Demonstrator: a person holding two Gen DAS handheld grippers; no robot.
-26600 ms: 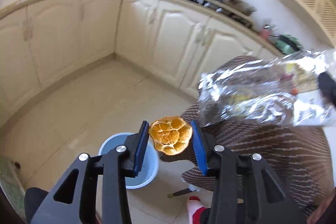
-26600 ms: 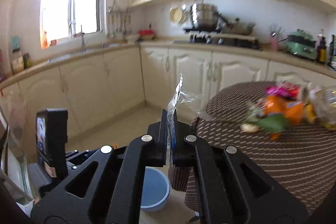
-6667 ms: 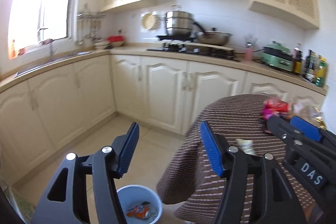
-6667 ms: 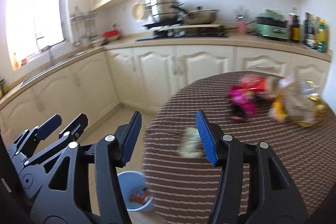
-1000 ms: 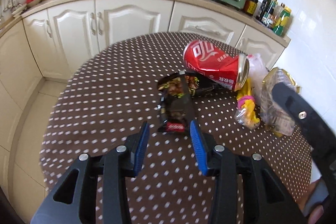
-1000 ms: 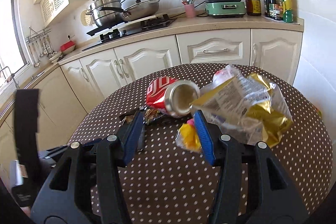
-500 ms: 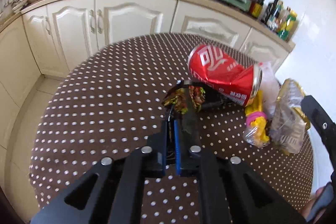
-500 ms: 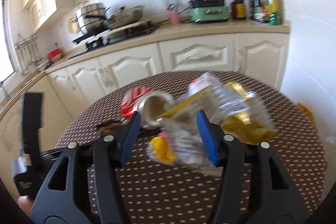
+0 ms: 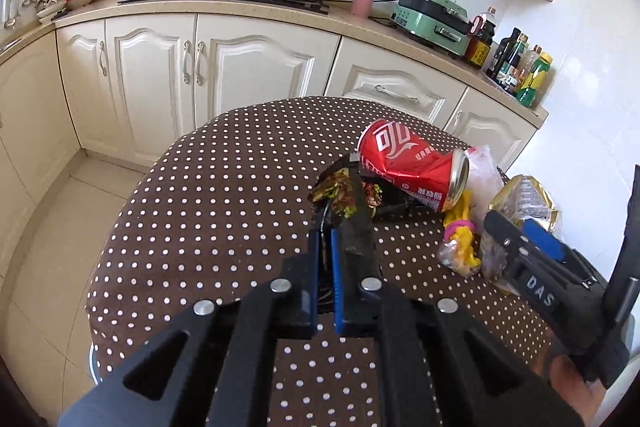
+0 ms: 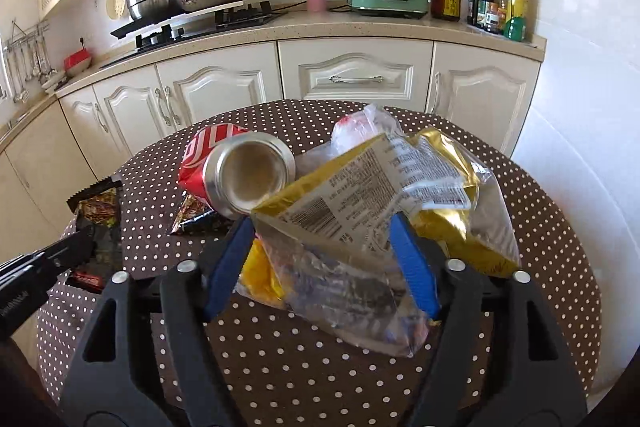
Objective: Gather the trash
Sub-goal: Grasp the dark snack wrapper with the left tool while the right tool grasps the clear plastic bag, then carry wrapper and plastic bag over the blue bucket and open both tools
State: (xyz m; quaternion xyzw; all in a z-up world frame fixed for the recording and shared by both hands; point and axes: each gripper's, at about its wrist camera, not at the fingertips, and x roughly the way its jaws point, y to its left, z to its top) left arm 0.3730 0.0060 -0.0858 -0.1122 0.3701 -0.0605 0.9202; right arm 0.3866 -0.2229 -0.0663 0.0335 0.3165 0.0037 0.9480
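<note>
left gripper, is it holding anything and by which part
Yes: the left gripper is shut on the dark snack wrapper, pinching its near end. The far end reaches toward the red can.

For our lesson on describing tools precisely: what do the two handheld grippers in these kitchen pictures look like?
Both are black plastic, with angular arms pierced by triangular cut-outs and joined by round silver bolts. Each finger carries a blue pad. The left gripper and the right gripper look alike; seen from the left camera, the right one bears white letters "DAS". No cables or sleeves are visible.
</note>
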